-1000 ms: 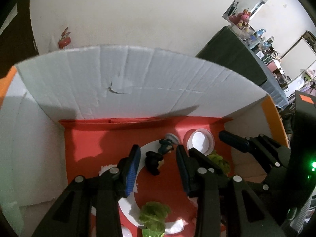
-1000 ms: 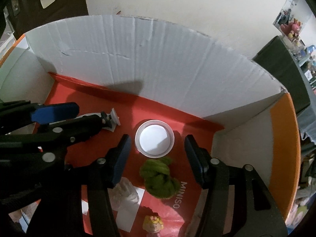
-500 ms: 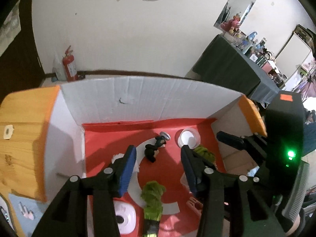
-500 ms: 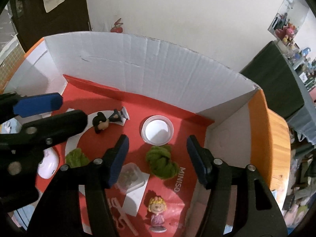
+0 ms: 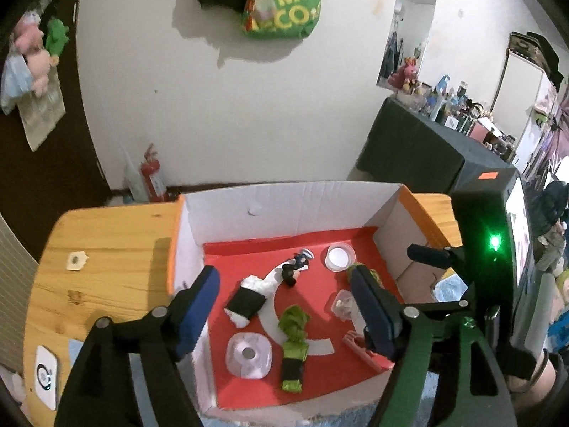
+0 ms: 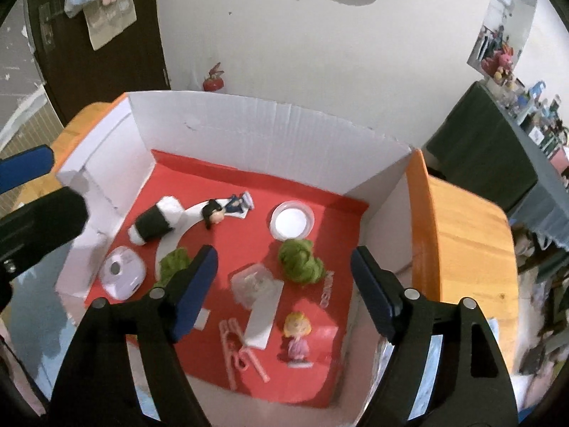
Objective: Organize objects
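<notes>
Right hand-held gripper [image 6: 281,284] opening, empty, above toy-filled box [image 6: 270,135]

Lived-in home: wall-hung plush toys [image 5: 33,57], cluttered sideboard [image 5: 419,142].

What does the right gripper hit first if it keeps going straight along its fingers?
Probably the clear crumpled plastic packet on the box's red floor, roughly midway between the right gripper's opening, empty jaws. Depth is uncertain; the green fuzzy clump lies close beside.
</notes>
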Available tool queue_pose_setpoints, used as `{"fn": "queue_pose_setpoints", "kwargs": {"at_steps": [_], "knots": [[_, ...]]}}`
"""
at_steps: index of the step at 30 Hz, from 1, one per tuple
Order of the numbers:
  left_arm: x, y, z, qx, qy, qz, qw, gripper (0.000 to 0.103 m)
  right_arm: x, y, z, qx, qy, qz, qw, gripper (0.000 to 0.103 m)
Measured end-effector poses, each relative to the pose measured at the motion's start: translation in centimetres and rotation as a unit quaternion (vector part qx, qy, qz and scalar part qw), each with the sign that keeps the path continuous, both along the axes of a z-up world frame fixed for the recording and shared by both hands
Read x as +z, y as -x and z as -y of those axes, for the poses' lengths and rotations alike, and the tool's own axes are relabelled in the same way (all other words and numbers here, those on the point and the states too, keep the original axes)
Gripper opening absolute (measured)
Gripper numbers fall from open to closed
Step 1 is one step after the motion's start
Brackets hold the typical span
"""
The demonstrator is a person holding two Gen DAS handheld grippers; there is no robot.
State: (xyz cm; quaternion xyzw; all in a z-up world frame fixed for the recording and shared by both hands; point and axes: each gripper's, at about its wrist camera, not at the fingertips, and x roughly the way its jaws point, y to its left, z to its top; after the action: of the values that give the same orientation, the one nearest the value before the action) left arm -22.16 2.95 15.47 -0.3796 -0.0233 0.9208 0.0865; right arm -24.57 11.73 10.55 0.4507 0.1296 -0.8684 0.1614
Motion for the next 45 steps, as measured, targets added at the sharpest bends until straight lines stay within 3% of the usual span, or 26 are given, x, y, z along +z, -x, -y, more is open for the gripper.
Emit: {"fn": "queue_pose_setpoints", "kwargs": {"at_steps": [11, 15, 20, 31, 39, 45], "knots": [[0.4, -6.0, 1.4, 0.044, 0.009, -0.052, 0.9977, 0.085, 1.6, -5.3, -2.2, -0.016, 0.043, -0.049, 0.998, 0.086], [-0.3, -8.1, 1.9, 0.058, 0.005, -0.059, 0.9966, 0.088, 1.8, -7.5, -3.0, -0.021, 0.058, -0.061, 0.996, 0.094], [-1.7, -10.6, 2.3, 0.074, 0.009, -0.066, 0.9951, 0.091, 1.6, -10.2, -4.2, -0.031, 0.088, -0.067, 0.993, 0.095], [-7.6, -14.4, 2.5, 0.093, 0.006, -0.029, 0.9952, 0.093, -2.6, -14.6, -5.8, -0.067, 0.081, -0.073, 0.992, 0.098], [-12.0, -15.0, 1.3, 0.09, 0.026, 0.014, 0.9955, 0.097, -6.7, -14.1, -6.2, -0.076, 0.073, -0.028, 0.994, 0.098], [-13.5, -14.6, 0.7, 0.089, 0.036, 0.031, 0.9949, 0.097, -8.1, -13.6, -6.4, -0.09, 0.063, -0.013, 0.994, 0.098]]}}
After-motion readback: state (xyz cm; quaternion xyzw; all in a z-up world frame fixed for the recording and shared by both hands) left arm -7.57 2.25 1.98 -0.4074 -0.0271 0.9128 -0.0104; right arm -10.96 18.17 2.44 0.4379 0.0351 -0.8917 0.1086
